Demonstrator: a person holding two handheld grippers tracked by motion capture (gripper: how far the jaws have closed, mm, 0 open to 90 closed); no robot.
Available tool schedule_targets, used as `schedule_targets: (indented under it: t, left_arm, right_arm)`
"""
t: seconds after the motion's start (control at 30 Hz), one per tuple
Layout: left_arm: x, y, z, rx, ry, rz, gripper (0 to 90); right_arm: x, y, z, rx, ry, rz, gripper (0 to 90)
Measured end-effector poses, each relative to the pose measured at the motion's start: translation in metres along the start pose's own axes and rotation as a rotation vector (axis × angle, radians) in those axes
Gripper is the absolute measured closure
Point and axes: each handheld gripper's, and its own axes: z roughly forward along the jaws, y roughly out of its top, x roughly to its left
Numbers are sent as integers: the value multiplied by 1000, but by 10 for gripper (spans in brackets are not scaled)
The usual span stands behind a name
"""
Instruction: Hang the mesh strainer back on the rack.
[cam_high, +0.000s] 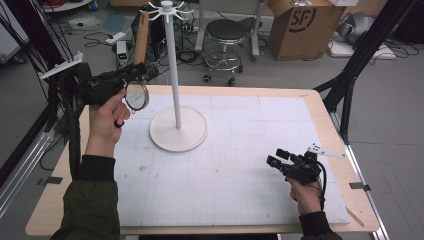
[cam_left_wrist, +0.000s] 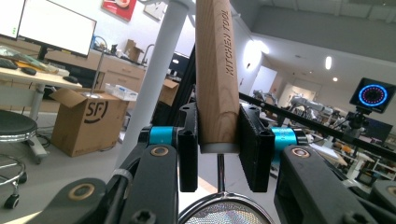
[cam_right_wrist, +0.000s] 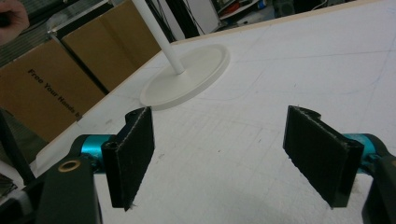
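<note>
The strainer (cam_high: 136, 95) sits in the upper left of the high view, lifted clear of the tabletop (cam_high: 240, 165) and just left of the white stand (cam_high: 174, 60). Its wooden handle (cam_left_wrist: 215, 74) points up and away from me, and the round wire-mesh bowl hangs below, rimmed in bright metal, on a thin metal stem. In my left gripper view the handle rises through the middle of the frame, pale wood with a metal collar at its lower end, and the words "KITCHEN TOOL" run along it.

My left tongs (cam_high: 131, 75) are pinching that handle near its lower end, a black pad flat against each side. My left hand (cam_high: 107, 120) is raised at the left edge of the tabletop, the forearm in a dark sleeve coming up from the bottom of the frame.

My right tongs (cam_right_wrist: 233, 158) are spread wide with nothing between the pads. The right hand (cam_high: 305, 192) rests low at the lower right of the high view, tongs aimed toward the stand's round base (cam_right_wrist: 187, 74).

Behind the tabletop, at the top right of the high view, a cardboard box (cam_high: 300, 25) carries "SF". In the right gripper view, another box (cam_right_wrist: 51, 93) at the left reads "Free Your Hands".
</note>
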Motion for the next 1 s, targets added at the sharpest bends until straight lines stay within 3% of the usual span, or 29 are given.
schedule_targets:
  t: [0.43, 1.0]
  left_arm:
    - [12, -2, 14, 16, -17, -42, 712]
    - [13, -7, 22, 32, -22, -54, 710]
  right_arm:
    - [0, 0, 0, 2, -3, -5, 240]
    - [0, -1, -1, 5, -9, -4, 240]
